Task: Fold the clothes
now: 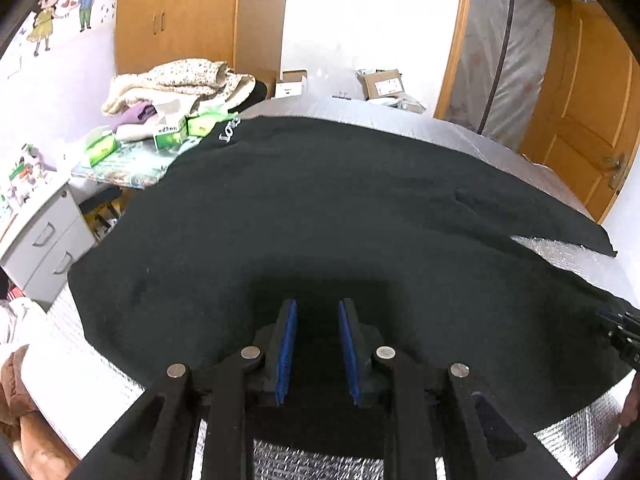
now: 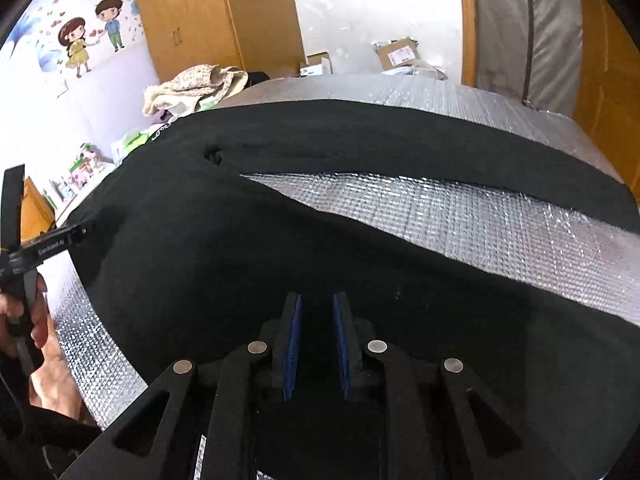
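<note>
Black fabric fills both views: a dark garment lies spread flat over a silver quilted foil sheet that covers the work surface. At the far left of the left wrist view stand a grey drawer unit and, behind it, a cluttered side table with green tissue packs and a pile of cream blankets. The left gripper points down at the near edge of the garment, its blue pads parted with cloth lying in the gap; whether they pinch the cloth cannot be told. In the right wrist view a hand shows at the left edge. The right gripper likewise hangs over the near hem, its pads standing apart with dark fabric between them, and a grip cannot be confirmed. Past it, one long limb of the garment runs along the far side, leaving a wedge of bare foil. Wooden wardrobes stand behind.
</note>
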### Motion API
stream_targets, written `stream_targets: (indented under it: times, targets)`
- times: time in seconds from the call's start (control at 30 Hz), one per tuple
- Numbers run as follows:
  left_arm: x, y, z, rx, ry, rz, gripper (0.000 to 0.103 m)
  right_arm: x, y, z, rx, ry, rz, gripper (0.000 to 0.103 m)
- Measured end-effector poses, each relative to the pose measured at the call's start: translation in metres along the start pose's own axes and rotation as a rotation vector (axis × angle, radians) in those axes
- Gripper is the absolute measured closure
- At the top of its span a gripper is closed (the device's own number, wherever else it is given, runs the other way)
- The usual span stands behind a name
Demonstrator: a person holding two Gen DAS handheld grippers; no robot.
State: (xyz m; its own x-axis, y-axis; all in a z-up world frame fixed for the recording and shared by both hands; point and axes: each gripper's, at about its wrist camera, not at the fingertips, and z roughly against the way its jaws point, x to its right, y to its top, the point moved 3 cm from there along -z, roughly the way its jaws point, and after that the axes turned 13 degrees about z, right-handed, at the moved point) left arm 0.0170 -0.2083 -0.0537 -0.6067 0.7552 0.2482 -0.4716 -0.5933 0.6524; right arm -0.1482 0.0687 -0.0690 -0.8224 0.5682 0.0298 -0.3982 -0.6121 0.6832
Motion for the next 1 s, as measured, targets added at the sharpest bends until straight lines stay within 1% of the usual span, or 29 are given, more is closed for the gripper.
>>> stream_targets:
  times: [0.1, 0.17, 0.3, 0.33, 0.43, 0.6, 0.73, 0.9, 1.0]
  targets:
    - [0.006, 0.005, 0.001, 0.019, 0.001, -0.019, 0.08, -0.006, 0.005, 0.001, 0.016, -0.001, 0.024, 0.085]
    - [0.008, 0.009, -0.004, 0.016, 0.01, -0.024, 0.08, -0.007, 0.006, -0.002, 0.011, -0.01, 0.033, 0.085]
    - [0.004, 0.005, -0.022, -0.028, 0.038, -0.022, 0.08, -0.005, 0.005, -0.013, -0.025, -0.012, 0.015, 0.086]
    - [0.004, 0.004, -0.02, -0.012, 0.036, -0.028, 0.08, -0.004, 0.004, -0.015, -0.03, -0.008, 0.014, 0.086]
    - [0.005, 0.003, -0.021, -0.015, 0.039, -0.038, 0.08, -0.002, 0.004, -0.016, -0.037, 0.01, 0.01, 0.085]
    - [0.001, 0.005, -0.02, -0.024, 0.023, -0.024, 0.08, 0.006, 0.003, -0.016, -0.03, 0.048, -0.037, 0.084]
    - [-0.006, 0.009, -0.016, -0.011, 0.046, -0.019, 0.08, 0.005, 0.0, -0.015, -0.011, 0.053, -0.034, 0.082]
    - [-0.025, 0.019, -0.015, 0.011, 0.094, 0.02, 0.08, 0.003, 0.002, -0.016, -0.031, 0.043, -0.015, 0.082]
    - [-0.03, 0.025, -0.013, 0.029, 0.11, 0.028, 0.08, 0.001, 0.006, -0.013, -0.019, 0.038, -0.038, 0.082]
